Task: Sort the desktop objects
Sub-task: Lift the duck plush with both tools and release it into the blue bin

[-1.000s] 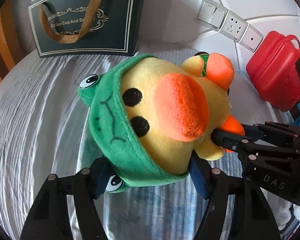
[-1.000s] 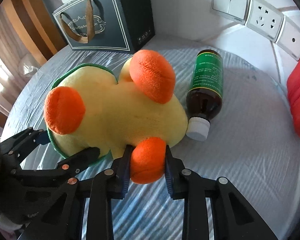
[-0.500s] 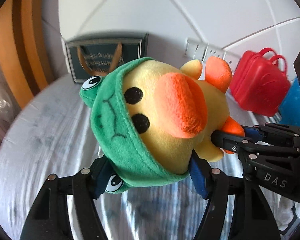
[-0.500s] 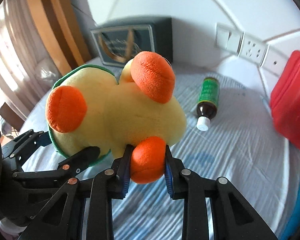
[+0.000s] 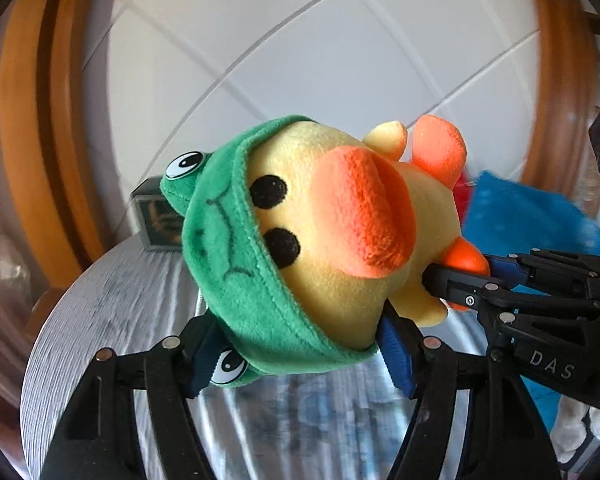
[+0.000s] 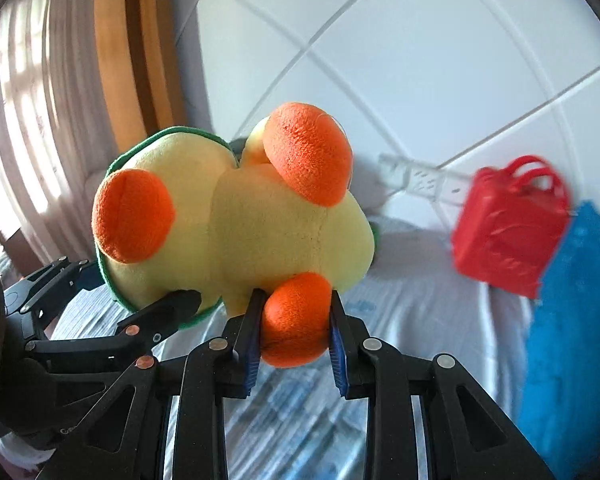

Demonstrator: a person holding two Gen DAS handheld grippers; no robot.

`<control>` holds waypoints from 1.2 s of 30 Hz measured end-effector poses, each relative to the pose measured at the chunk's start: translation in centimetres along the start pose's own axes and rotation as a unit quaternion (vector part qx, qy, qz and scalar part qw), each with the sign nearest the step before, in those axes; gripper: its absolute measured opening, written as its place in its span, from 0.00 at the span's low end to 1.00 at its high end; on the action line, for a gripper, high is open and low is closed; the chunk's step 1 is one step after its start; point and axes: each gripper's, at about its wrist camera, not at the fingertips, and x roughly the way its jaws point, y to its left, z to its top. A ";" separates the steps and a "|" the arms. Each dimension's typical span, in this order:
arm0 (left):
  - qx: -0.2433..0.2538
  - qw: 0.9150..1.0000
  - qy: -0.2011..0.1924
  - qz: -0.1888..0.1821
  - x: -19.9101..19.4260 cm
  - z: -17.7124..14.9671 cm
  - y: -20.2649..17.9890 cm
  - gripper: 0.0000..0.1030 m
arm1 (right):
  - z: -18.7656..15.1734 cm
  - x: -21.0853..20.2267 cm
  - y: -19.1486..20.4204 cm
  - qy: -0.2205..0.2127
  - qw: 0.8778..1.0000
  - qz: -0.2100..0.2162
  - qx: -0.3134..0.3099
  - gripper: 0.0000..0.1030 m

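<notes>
duck [image 5: 332, 240] held in air above table [image 5: 112, 312] | left gripper [image 5: 300, 356] clamped on hooded head, from below | right gripper [image 6: 292, 320] clamped on orange foot [image 6: 296, 320] | long axis runs gripper to gripper, roughly level | beak faces left camera, slightly up; feet face right camera

Plush duck [image 5: 340, 232]: I've lifted it well clear of the table [image 5: 112, 320], which now lies far below my claws.
Bottle: gone from the right view.
Red case [image 6: 508, 224]: now showing right of my right claw [image 6: 296, 320].
</notes>
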 end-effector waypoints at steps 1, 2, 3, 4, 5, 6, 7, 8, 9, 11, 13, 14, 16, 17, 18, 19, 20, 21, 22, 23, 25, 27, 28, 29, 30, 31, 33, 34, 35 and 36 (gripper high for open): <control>0.008 1.000 -0.008 -0.007 -0.9 0.2 -1.2 0.66 | -0.1 -1.5 -0.5 -0.008 1.000 -0.009 0.005 0.27; 0.017 1.000 -0.017 -0.013 -2.0 0.5 -2.6 0.66 | -0.3 -3.1 -1.2 -0.018 1.000 -0.016 0.010 0.27; 0.025 0.999 -0.024 -0.016 -2.8 0.7 -3.7 0.66 | -0.6 -4.6 -1.8 -0.027 0.999 -0.022 0.015 0.27; 0.035 0.998 -0.037 -0.021 -4.1 0.9 -5.6 0.66 | -0.9 -6.3 -2.7 -0.039 0.999 -0.027 0.020 0.27; 0.042 0.998 -0.045 -0.024 -4.9 1.1 -6.9 0.66 | -1.1 -7.8 -3.6 -0.049 0.998 -0.032 0.022 0.27; 0.049 0.997 -0.054 -0.028 -5.7 1.3 -8.5 0.66 | -1.5 -9.9 -4.7 -0.062 0.997 -0.042 0.024 0.27; 0.054 0.996 -0.062 -0.035 -6.5 1.5 -10.4 0.66 | -1.8 -11.1 -5.6 -0.068 0.996 -0.047 0.027 0.27; 0.056 0.995 -0.070 -0.046 -7.4 1.8 -12.7 0.66 | -2.2 -13.0 -6.8 -0.077 0.995 -0.054 0.030 0.27; 0.058 0.994 -0.076 -0.053 -7.8 2.0 -14.2 0.66 | -2.7 -14.9 -8.1 -0.087 0.994 -0.064 0.030 0.27; 0.067 0.991 -0.094 -0.071 -9.0 2.4 -18.6 0.66 | -3.9 -18.5 -10.5 -0.105 0.991 -0.084 0.028 0.27; 0.076 0.988 -0.107 -0.086 -10.0 2.5 -23.7 0.66 | -5.2 -22.1 -13.7 -0.119 0.987 -0.101 0.027 0.27; 0.081 0.986 -0.110 -0.091 -10.2 2.6 -25.8 0.66 | -5.8 -23.5 -15.2 -0.122 0.986 -0.109 0.027 0.27; 0.094 0.983 -0.120 -0.103 -10.5 2.7 -31.1 0.66 | -6.9 -26.2 -18.6 -0.128 0.983 -0.125 0.029 0.27; 0.098 0.982 -0.121 -0.106 -10.5 2.8 -32.9 0.66 | -7.3 -27.4 -20.4 -0.132 0.982 -0.132 0.031 0.27; 0.101 0.982 -0.119 -0.109 -10.3 3.1 -35.1 0.66 | -7.8 -28.6 -22.6 -0.133 0.981 -0.139 0.035 0.27; 0.104 0.981 -0.112 -0.117 -10.4 3.5 -37.8 0.66 | -8.0 -29.3 -23.9 -0.133 0.980 -0.141 0.039 0.27; 0.108 0.981 -0.104 -0.121 -10.0 3.9 -39.5 0.66 | -8.3 -30.1 -25.9 -0.131 0.980 -0.143 0.047 0.27; 0.116 0.981 -0.095 -0.124 -9.5 4.6 -41.7 0.66 | -8.4 -30.6 -27.3 -0.129 0.980 -0.146 0.052 0.27; 0.125 0.981 -0.088 -0.122 -9.2 5.1 -43.5 0.66 | -8.5 -30.9 -29.3 -0.126 0.979 -0.147 0.059 0.27; 0.134 0.980 -0.084 -0.120 -9.3 5.5 -45.1 0.66 | -8.4 -31.1 -31.1 -0.123 0.979 -0.146 0.067 0.27; 0.150 0.980 -0.061 -0.119 -7.9 7.0 -48.0 0.66 | -8.2 -31.2 -34.3 -0.117 0.980 -0.139 0.085 0.27; 0.155 0.979 -0.036 -0.124 -6.4 8.1 -50.1 0.66 | -7.9 -31.1 -37.7 -0.108 0.980 -0.134 0.103 0.27; 0.160 0.979 -0.023 -0.123 -5.4 8.5 -51.3 0.66 | -7.7 -30.8 -38.7 -0.104 0.980 -0.133 0.106 0.27; 0.162 0.979 -0.012 -0.121 -4.3 9.0 -52.1 0.66 | -7.4 -30.2 -40.2 -0.096 0.981 -0.130 0.111 0.27; 0.164 0.979 -0.001 -0.119 -3.4 9.3 -53.1 0.66 | -7.1 -29.5 -41.7 -0.088 0.981 -0.128 0.116 0.27; 0.165 0.979 0.013 -0.118 -2.0 9.7 -54.0 0.66 | -7.0 -29.3 -42.7 -0.082 0.981 -0.128 0.118 0.27; 0.167 0.978 0.035 -0.117 0.5 10.2 -55.8 0.66 | -6.8 -28.2 -45.6 -0.063 0.982 -0.130 0.124 0.27; 0.166 0.978 0.044 -0.119 1.5 10.3 -56.4 0.66 | -7.1 -27.8 -46.1 -0.057 0.981 -0.132 0.127 0.27; 0.162 0.978 0.056 -0.122 3.0 10.4 -56.9 0.66 | -7.2 -27.3 -47.0 -0.049 0.981 -0.133 0.132 0.27; 0.157 0.977 0.070 -0.125 4.5 10.6 -57.2 0.66 | -7.2 -26.5 -47.9 -0.042 0.981 -0.132 0.138 0.27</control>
